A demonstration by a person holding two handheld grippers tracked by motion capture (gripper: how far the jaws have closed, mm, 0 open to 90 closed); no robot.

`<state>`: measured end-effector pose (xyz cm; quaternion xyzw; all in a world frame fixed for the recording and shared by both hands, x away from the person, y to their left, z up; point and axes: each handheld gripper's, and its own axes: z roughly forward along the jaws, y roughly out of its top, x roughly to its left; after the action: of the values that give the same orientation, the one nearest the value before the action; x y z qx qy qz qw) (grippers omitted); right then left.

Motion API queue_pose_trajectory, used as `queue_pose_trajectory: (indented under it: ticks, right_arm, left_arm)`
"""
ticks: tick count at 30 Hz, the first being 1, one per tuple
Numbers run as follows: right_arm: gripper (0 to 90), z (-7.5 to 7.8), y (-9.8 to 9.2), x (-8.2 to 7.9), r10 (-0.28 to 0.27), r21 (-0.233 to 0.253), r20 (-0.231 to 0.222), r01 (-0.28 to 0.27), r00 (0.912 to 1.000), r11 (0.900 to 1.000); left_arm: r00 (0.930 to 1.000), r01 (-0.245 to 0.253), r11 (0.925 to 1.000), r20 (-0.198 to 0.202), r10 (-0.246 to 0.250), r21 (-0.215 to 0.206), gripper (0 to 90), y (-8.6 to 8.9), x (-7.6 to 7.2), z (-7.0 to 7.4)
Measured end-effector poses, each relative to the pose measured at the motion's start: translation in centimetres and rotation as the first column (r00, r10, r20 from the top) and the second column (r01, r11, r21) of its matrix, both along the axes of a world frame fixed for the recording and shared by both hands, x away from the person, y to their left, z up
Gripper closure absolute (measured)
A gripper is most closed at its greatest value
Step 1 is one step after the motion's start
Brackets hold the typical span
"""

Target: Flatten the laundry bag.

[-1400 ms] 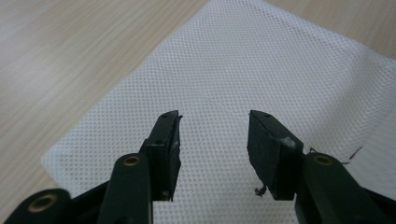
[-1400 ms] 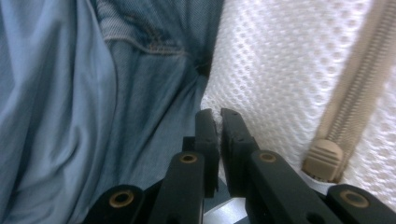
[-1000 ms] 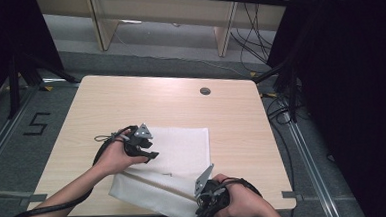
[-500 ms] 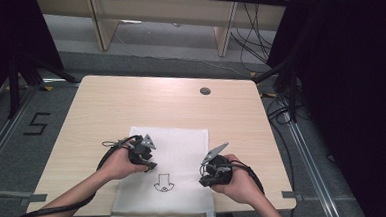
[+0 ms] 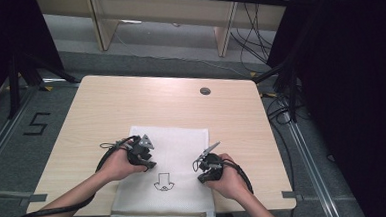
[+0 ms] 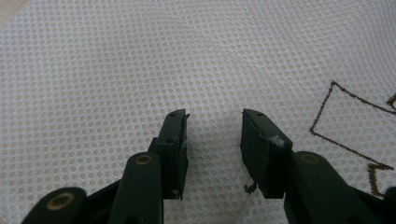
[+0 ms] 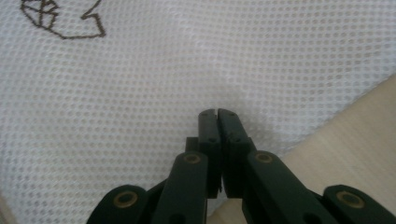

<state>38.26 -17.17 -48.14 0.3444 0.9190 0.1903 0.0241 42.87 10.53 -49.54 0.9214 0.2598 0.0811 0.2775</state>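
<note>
Tongs first: the left tongs (image 6: 212, 140) stand released, the two black jaws parted with bare mesh showing between them, tips resting on or just above the cloth; I cannot tell whether they touch. The right tongs (image 7: 217, 114) are clenched, jaws pressed flat together; whether a pinch of fabric sits between them is too fine to see.

Both work over a white perforated mesh bag with a brown printed arrow mark (image 5: 170, 162), which lies flat on the pale wooden desk (image 5: 130, 99). Its long axis runs from twelve o'clock to six o'clock, the far edge near the middle of the desk and the near end hanging off the person's side. The left tongs (image 5: 142, 152) sit at about nine o'clock from the arrow mark (image 5: 162, 181), inside the left border; the right tongs (image 5: 208, 167) sit at about three o'clock, just beside the right border, where the right gripper view shows bare desk (image 7: 345, 140) close by.

The right hand looks nearer a bag edge, so any pull or fold likely starts there, while the left must close before it can help.
</note>
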Motion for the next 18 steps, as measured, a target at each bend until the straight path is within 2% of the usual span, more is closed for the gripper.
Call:
queue_pose_trajectory:
  ticks: [1, 3, 5, 8, 9, 11, 12, 13, 15, 18]
  right_arm:
    - [89.2, 0.0, 0.0, 0.1, -0.021, -0.006, -0.001, 0.021, 0.9998, 1.0]
    - [89.2, -0.1, 0.0, 0.6, -0.018, 0.001, 0.012, 0.018, 0.9998, 1.0]
    - [89.3, 0.0, 0.1, 0.8, -0.055, 0.003, 0.012, 0.055, 0.9984, 0.999]
    - [89.3, -0.1, 0.1, 1.4, -0.057, 0.007, 0.024, 0.057, 0.9981, 0.998]
    - [89.3, -0.1, 0.2, 1.4, -0.08, 0.004, 0.016, 0.08, 0.9967, 0.997]
    - [89.3, -0.1, 0.4, 1.7, -0.086, 0.001, 0.029, 0.086, 0.9958, 0.996]
    - [89.3, 0.0, 0.6, 1.7, -0.107, -0.008, 0.017, 0.108, 0.9941, 0.994]
    - [89.3, -0.1, 0.6, 1.9, -0.083, -0.003, 0.041, 0.083, 0.9957, 0.997]
    - [89.3, -0.1, 0.7, 2.2, -0.095, -0.003, 0.044, 0.095, 0.9945, 0.995]
    - [89.8, -0.1, 0.8, 2.7, -0.113, 0.003, 0.049, 0.113, 0.9923, 0.994]
  left_arm:
    - [1.0, 0.001, 1.0, 0.007, -0.001, -0.003, 60.5, 0.0, 0.1, 0.0]
    - [0.9998, -0.017, 0.9998, 0.005, 0.017, -0.008, 60.5, 0.1, 0.3, -0.1]
    - [0.9998, -0.021, 0.9997, 0.008, 0.021, -0.009, 60.5, 0.3, 0.6, -0.1]
    - [0.9994, -0.033, 0.9994, 0.01, 0.033, -0.011, 60.6, 0.4, 0.9, -0.1]
    - [0.9994, -0.034, 0.9994, 0.01, 0.034, -0.006, 60.6, 0.4, 1.1, -0.1]
    - [0.999, -0.039, 0.9993, 0.022, 0.039, -0.003, 60.3, 0.4, 1.5, -0.1]
    - [0.9986, -0.046, 0.999, 0.027, 0.046, -0.004, 60.2, 0.3, 1.7, -0.1]
    - [0.9979, -0.058, 0.9983, 0.027, 0.058, -0.006, 60.2, 0.3, 1.9, -0.1]
    - [0.9958, -0.081, 0.9965, 0.042, 0.082, -0.019, 60.2, 0.2, 2.3, -0.2]
    - [0.9938, -0.101, 0.9946, 0.043, 0.102, -0.022, 59.5, 0.3, 2.9, -0.2]
